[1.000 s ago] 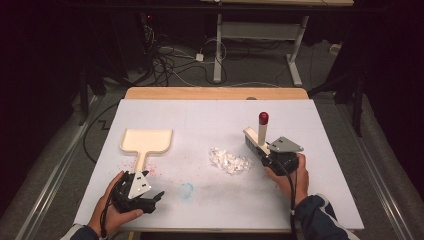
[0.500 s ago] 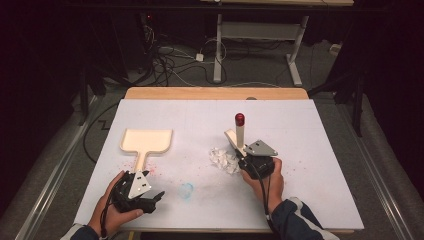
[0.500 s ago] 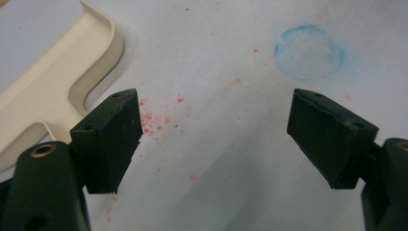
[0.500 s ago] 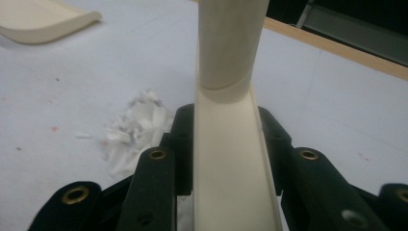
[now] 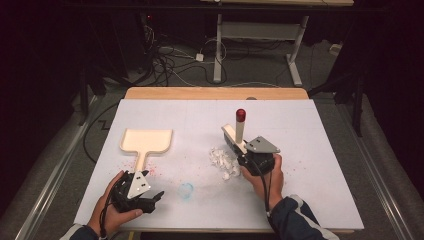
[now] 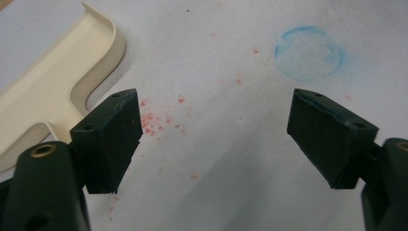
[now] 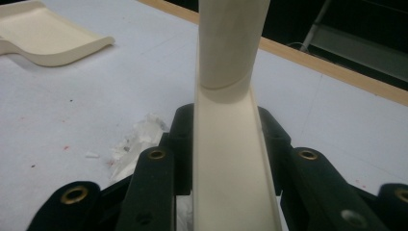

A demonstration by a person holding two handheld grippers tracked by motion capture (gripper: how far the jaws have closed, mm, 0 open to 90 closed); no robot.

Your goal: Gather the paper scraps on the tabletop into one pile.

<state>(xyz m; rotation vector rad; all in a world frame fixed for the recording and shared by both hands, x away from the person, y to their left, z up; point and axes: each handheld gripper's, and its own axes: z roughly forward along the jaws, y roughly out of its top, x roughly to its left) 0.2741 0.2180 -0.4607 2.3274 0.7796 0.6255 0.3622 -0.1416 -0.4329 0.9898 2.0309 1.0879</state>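
High view: your right tool [image 5: 239, 145] is clenching the stiff, light brush [image 5: 236, 136] by its base, beside the fragile paper scraps [image 5: 223, 161]; your left tool [image 5: 156, 196] is resting released.

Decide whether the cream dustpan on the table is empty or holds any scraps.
Empty. The high view shows the dustpan with a bare cream tray, while the white paper scraps lie apart on the table beside the right gripper.

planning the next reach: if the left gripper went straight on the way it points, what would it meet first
Probably the blue ring stain on the white table cover; the open left gripper points over bare sheet, and the cream dustpan sits off to one side.
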